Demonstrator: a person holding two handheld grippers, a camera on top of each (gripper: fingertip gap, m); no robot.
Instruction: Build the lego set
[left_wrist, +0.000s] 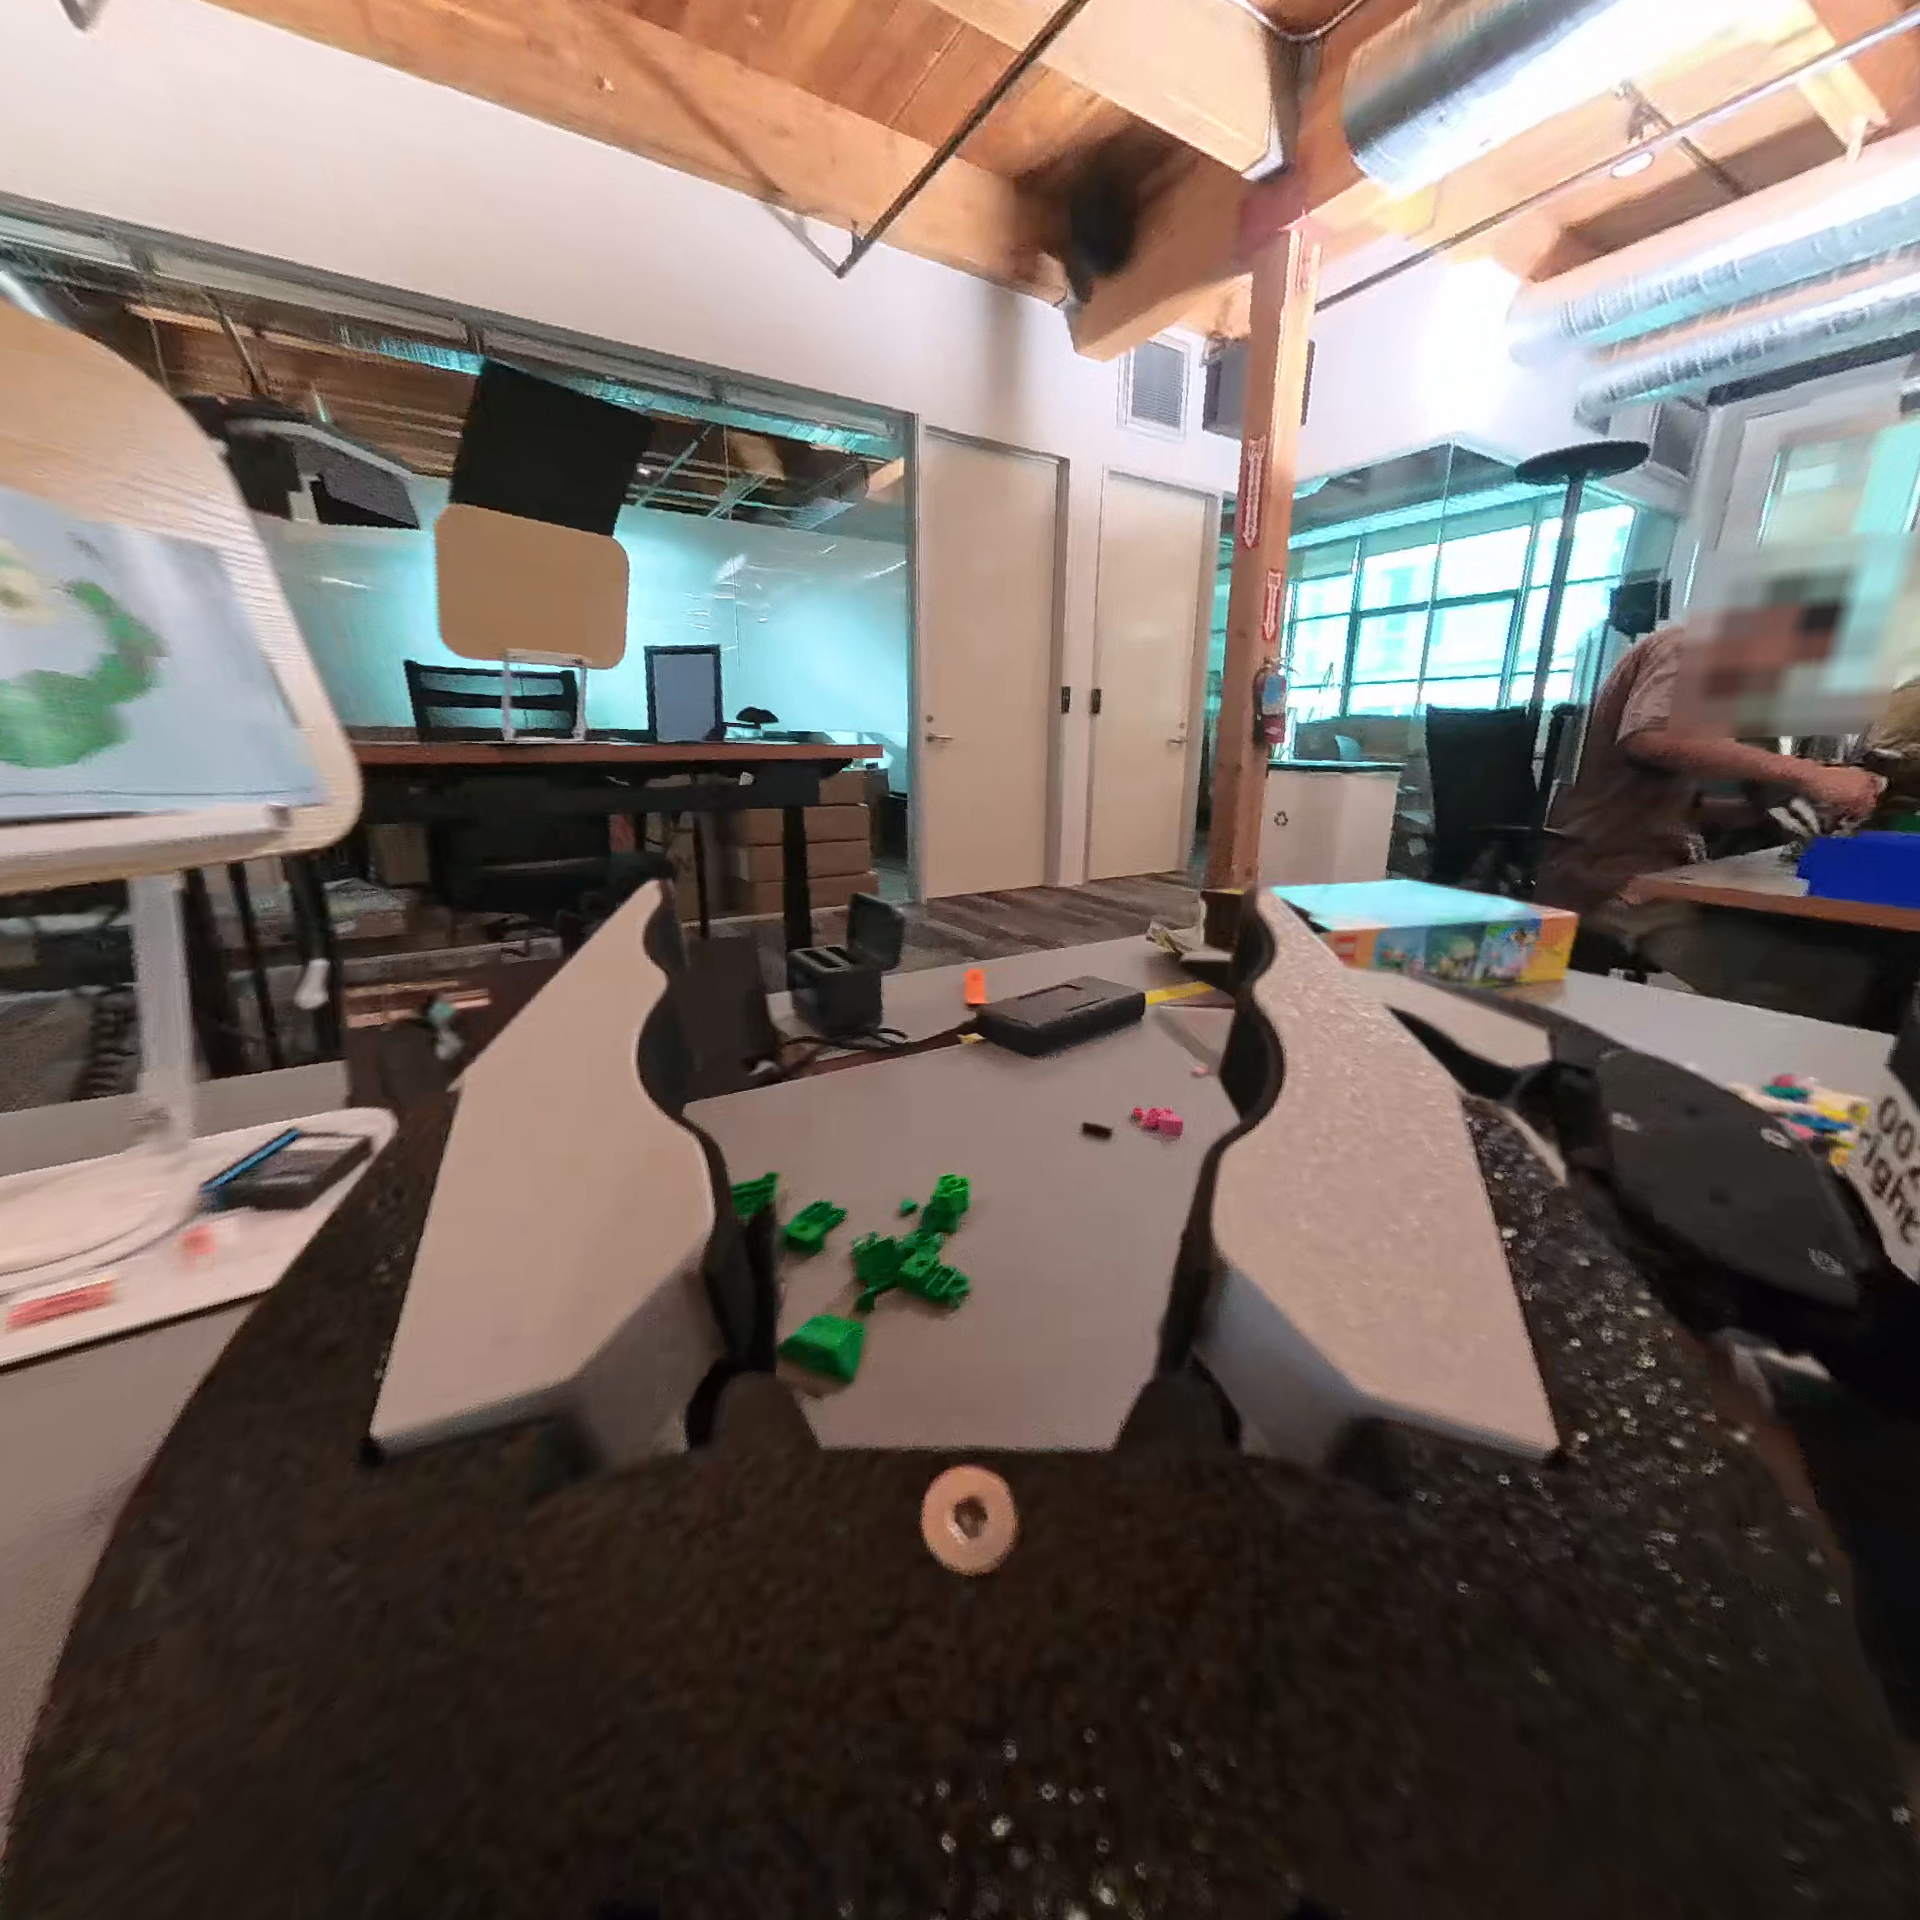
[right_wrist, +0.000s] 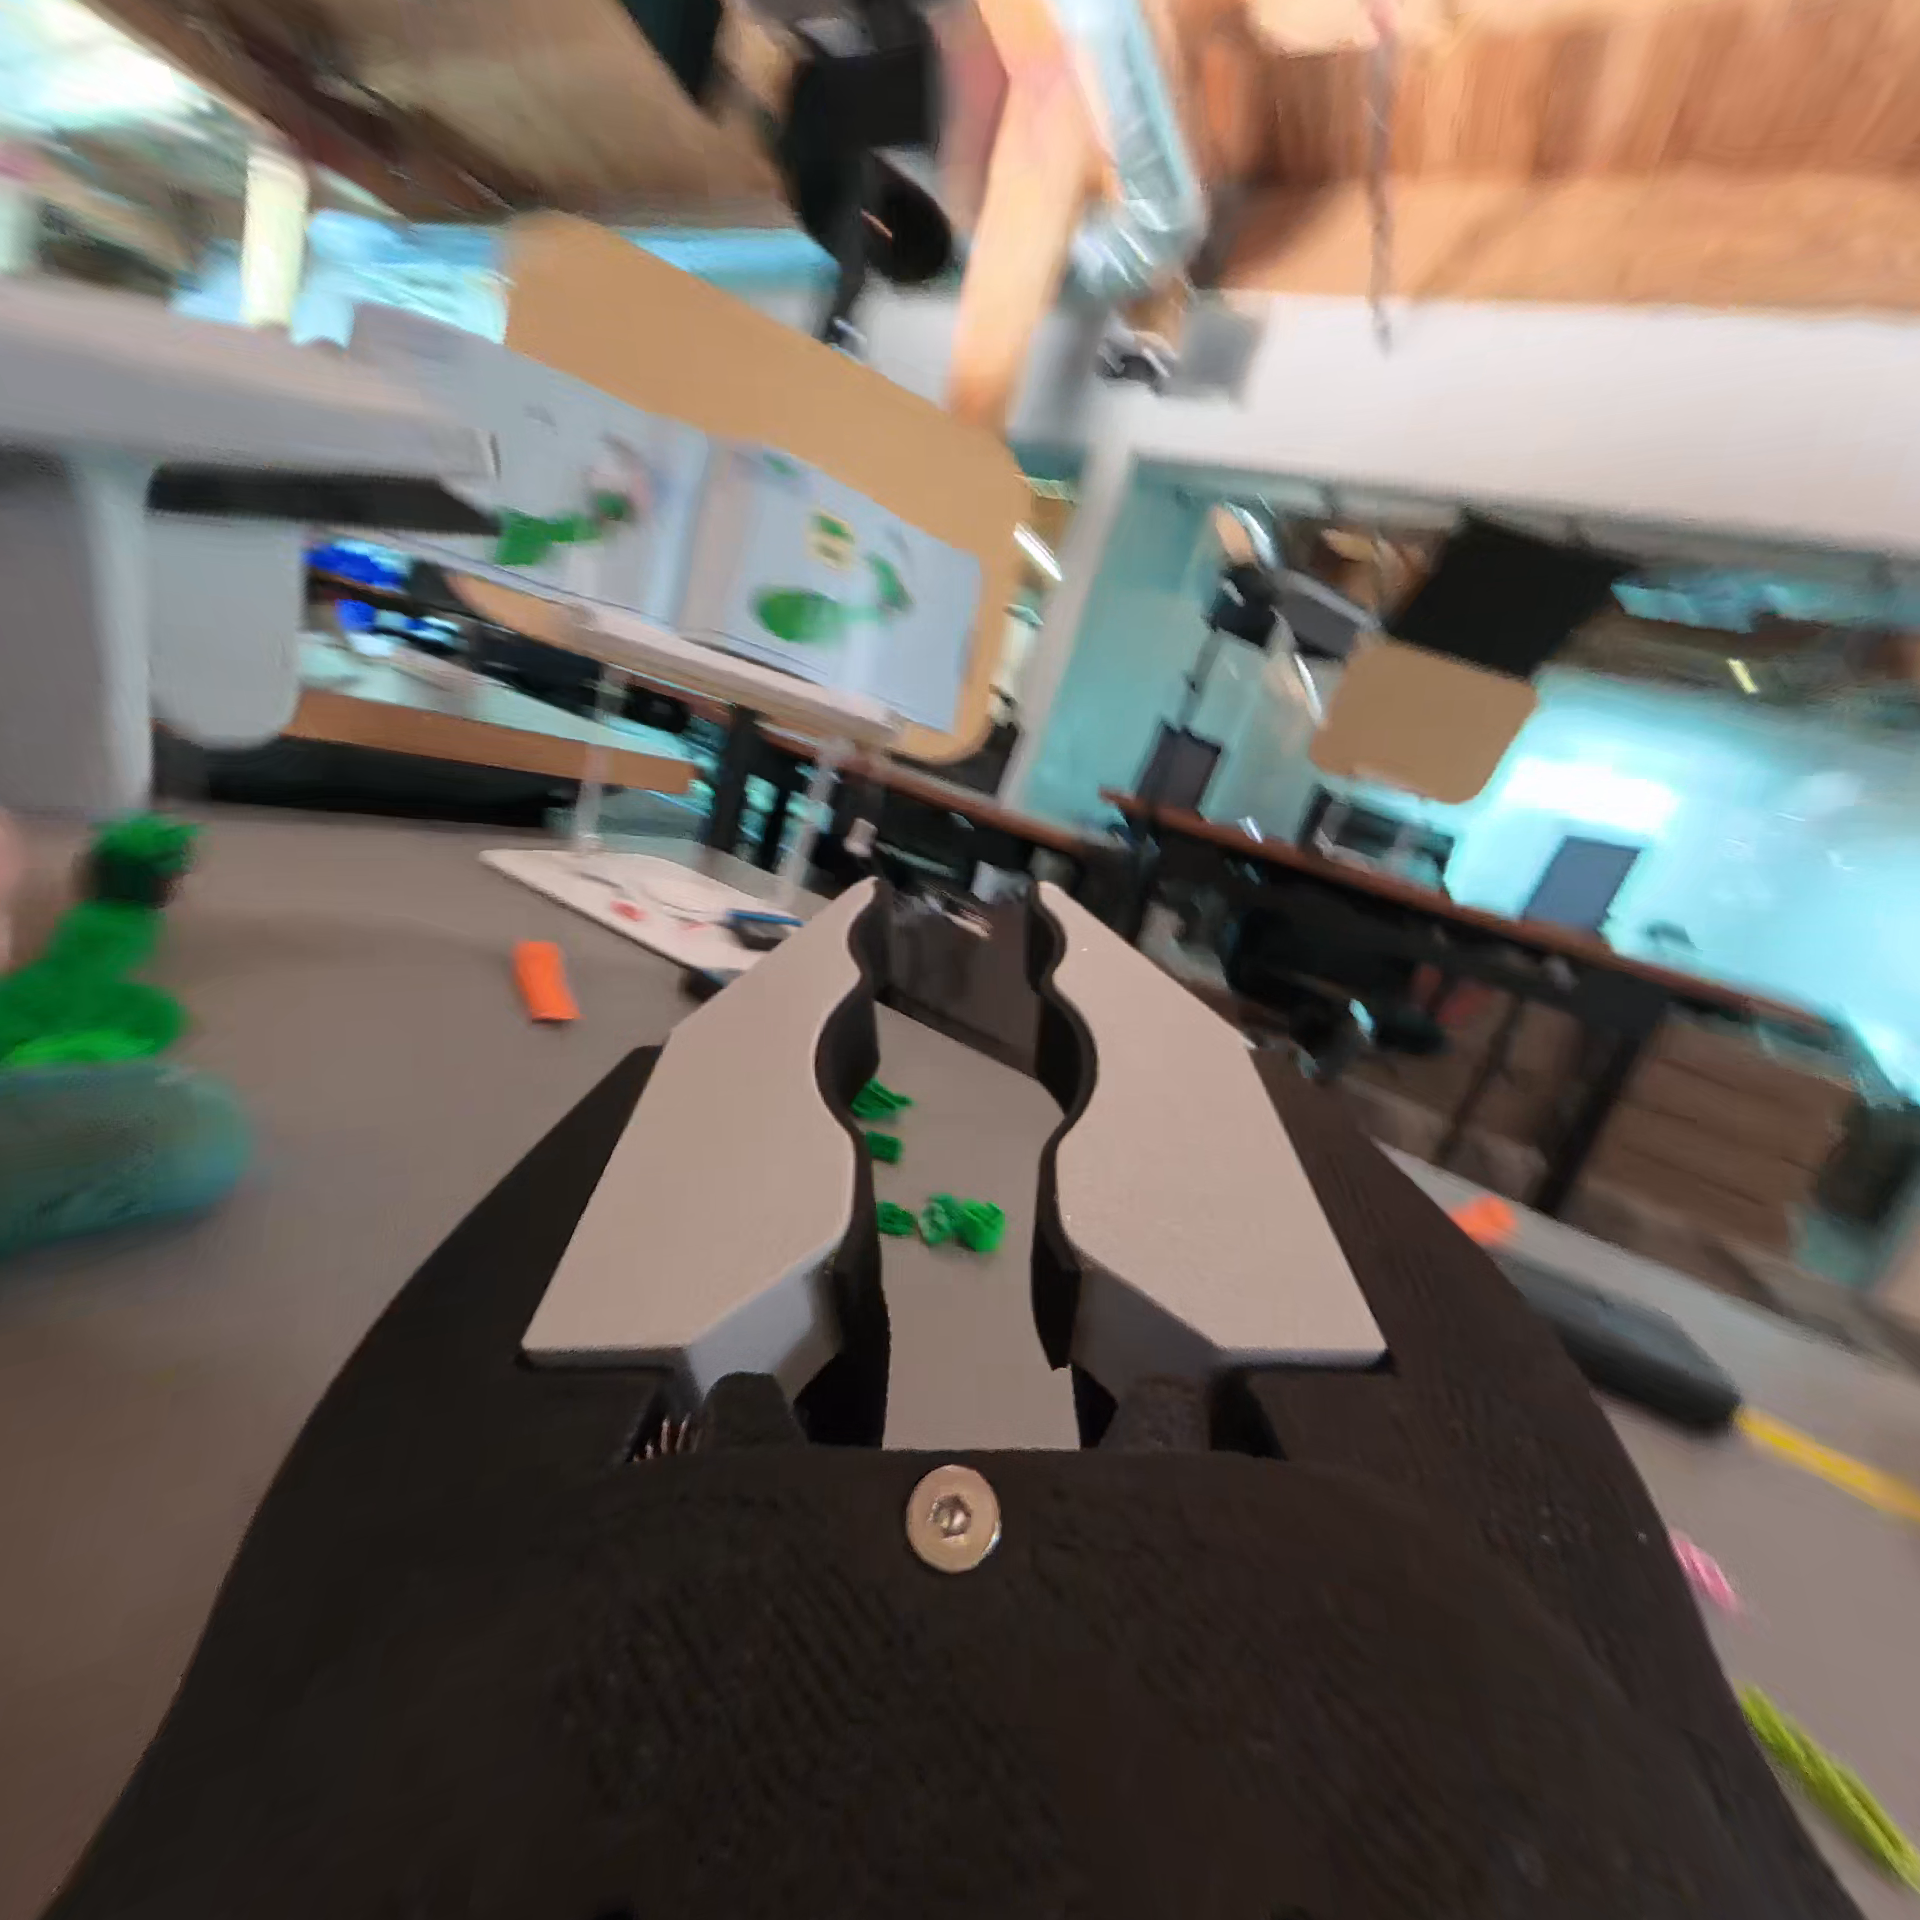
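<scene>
- Left wrist view gives me a grey table (left_wrist: 935, 1392) in an open office with wood ceiling beams, silver ducts, glass-walled rooms and two pale doors (left_wrist: 1070, 675).
- My left gripper (left_wrist: 961, 935) has its jaws spread wide with nothing between them; loose green bricks (left_wrist: 894, 1262) lie on the table in the gap, one green piece touching the inner face of the left finger (left_wrist: 551, 1174).
- Farther out on the table sit a pink brick (left_wrist: 1158, 1120), a small black piece (left_wrist: 1094, 1129), a black case (left_wrist: 1060, 1013) and an orange bit (left_wrist: 974, 987).
- A colourful set box (left_wrist: 1455, 940) lies at the far right edge; I leave its printing unread.
- At left, an instruction booklet (left_wrist: 114, 675) leans on a stand over a white tray (left_wrist: 208, 1268).
- A seated person (left_wrist: 1662, 769) works at another desk to the right, with a blue bin (left_wrist: 1860, 883) there.
- My right gripper's body (left_wrist: 1714, 1174) crowds the right side of this view, carrying a white sticker.
- From the right wrist view, much blurred, my right gripper (right_wrist: 956, 904) shows jaws parted by a narrow gap, gripping nothing; green bricks (right_wrist: 951, 1221) lie between the fingers on the table.
- A green build (right_wrist: 94, 977) sits far left, blurred, with an orange bit (right_wrist: 542, 980) beyond.
</scene>
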